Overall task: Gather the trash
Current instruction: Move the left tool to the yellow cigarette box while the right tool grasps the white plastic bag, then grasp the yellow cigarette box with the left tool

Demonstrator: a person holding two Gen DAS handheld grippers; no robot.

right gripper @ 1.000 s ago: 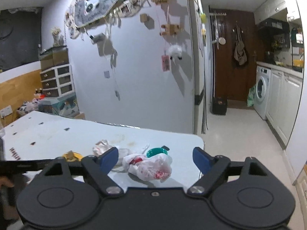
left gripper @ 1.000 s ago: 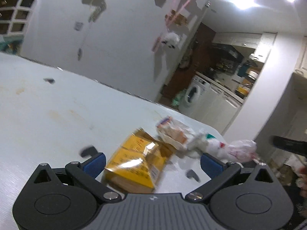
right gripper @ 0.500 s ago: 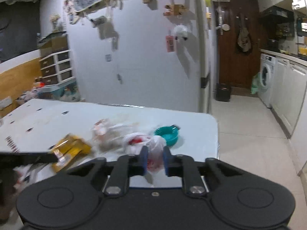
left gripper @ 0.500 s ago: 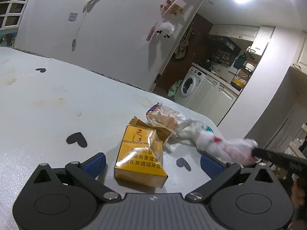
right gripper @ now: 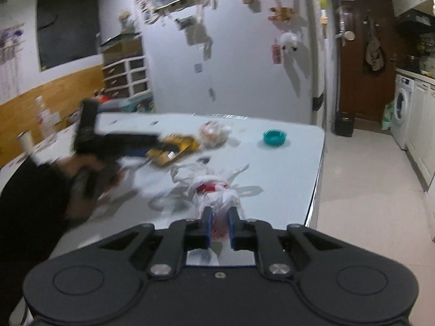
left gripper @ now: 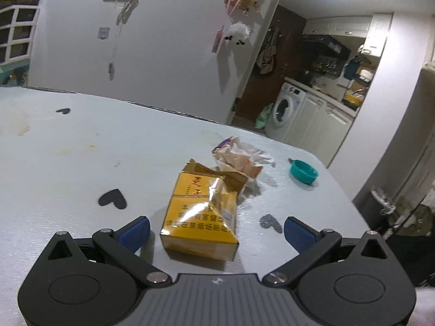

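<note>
A crushed yellow cigarette pack (left gripper: 202,206) lies on the white table (left gripper: 68,163), between the open fingers of my left gripper (left gripper: 216,232); touching cannot be told. A crumpled snack wrapper (left gripper: 238,159) lies just behind it. My right gripper (right gripper: 219,224) is shut on a white plastic bag with red print (right gripper: 214,194) and holds it above the table's near right part. The right wrist view also shows the pack (right gripper: 174,149), the wrapper (right gripper: 213,133) and the left gripper (right gripper: 127,142), blurred.
A small teal dish (left gripper: 303,172) sits near the table's right edge, also in the right wrist view (right gripper: 274,137). Black heart stickers (left gripper: 112,198) dot the tabletop. A dark bin with a bag (left gripper: 407,217) stands on the floor past the table's right edge.
My right gripper closed on the white bag and pulled it back and up from beside the wrapper. My left gripper has moved closer around the yellow pack.
</note>
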